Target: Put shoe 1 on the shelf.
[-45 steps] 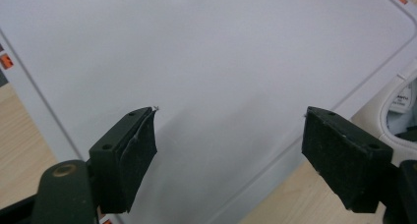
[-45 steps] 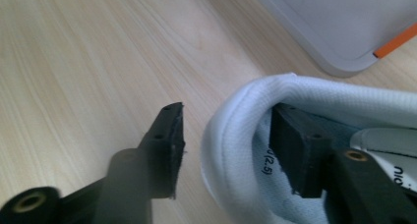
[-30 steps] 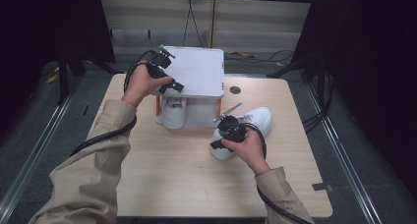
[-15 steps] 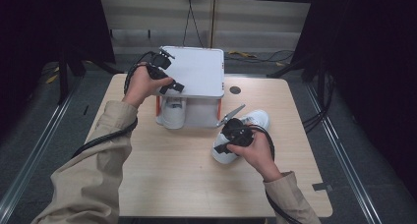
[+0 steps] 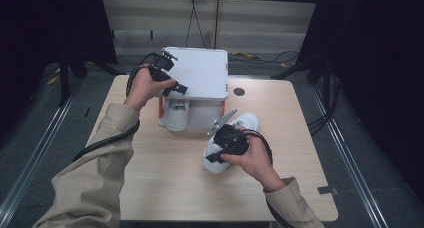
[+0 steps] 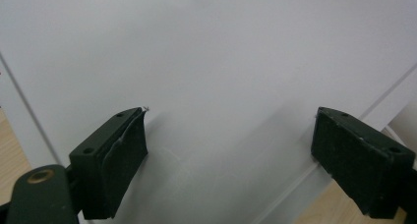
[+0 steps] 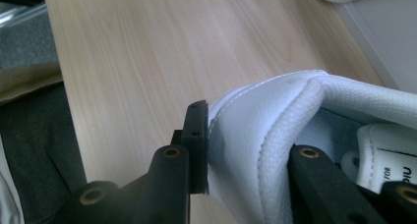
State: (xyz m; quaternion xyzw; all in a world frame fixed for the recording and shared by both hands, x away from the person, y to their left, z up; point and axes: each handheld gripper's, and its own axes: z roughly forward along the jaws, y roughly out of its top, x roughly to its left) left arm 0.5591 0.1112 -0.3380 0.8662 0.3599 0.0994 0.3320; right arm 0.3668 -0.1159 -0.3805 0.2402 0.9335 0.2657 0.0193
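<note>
The right gripper (image 7: 246, 155) pinches the padded heel of a smooth white sneaker (image 5: 235, 133) lying on the pale wood-grain table (image 5: 165, 188), one black jaw outside and one inside. The left gripper (image 6: 231, 160) stands wide over the flat matte-white rack (image 5: 202, 73), above a second sneaker (image 5: 175, 115).

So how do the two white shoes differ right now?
The shoe near the person's right hand lies out on the open wooden table, while the other shoe sits tucked under the white box. The right gripper is clamped on the first shoe's heel collar, one jaw outside and one inside; no gripper is on the second shoe, and the left gripper rests open on the box's top. Both shoes are white sneakers.
</note>
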